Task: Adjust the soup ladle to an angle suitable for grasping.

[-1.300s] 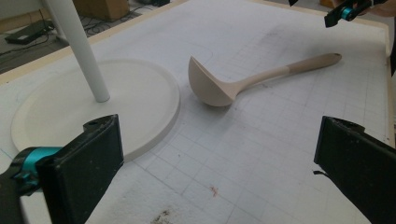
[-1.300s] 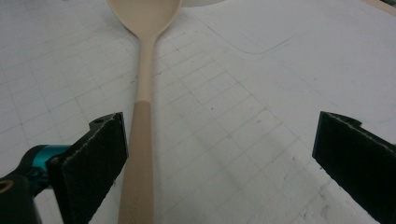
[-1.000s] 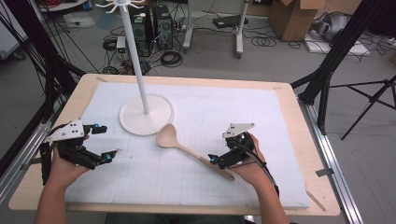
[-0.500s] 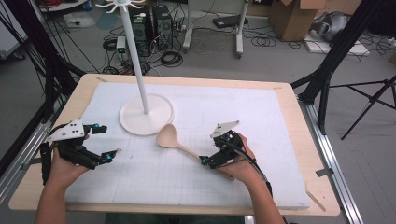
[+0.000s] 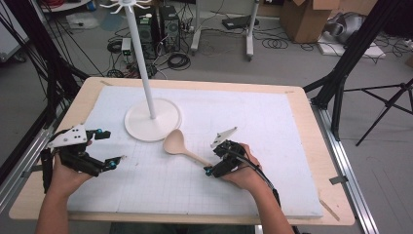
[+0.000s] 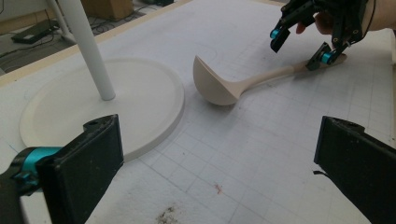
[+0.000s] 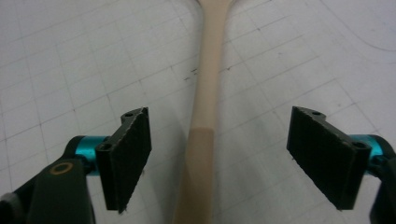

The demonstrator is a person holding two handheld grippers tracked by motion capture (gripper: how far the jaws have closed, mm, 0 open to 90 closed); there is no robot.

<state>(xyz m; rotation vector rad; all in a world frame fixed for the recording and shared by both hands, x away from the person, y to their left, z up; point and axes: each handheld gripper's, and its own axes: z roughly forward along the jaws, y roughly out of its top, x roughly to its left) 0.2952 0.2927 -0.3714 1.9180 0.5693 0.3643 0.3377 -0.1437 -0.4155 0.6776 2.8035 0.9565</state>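
We see right tool (image 7: 217, 158) wide open astride wooden ladle (image 5: 182, 148) handle – probably not touching, left tool (image 5: 108, 147) open, empty, white stand (image 5: 150, 117) on counter (image 5: 302, 117)

wooden ladle (image 5: 181, 148) | flat on mat | bowl beside stand base (image 5: 152, 120)

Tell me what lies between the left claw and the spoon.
Only bare gridded mat lies between the left claw and spoon, per the left gripper view.

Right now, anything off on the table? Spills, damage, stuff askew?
Mostly fine. The ladle lies flat on the mat beside the stand, intact. One oddity: a small brownish smudge and a reddish speck on the mat in the left gripper view; can't tell what they are.
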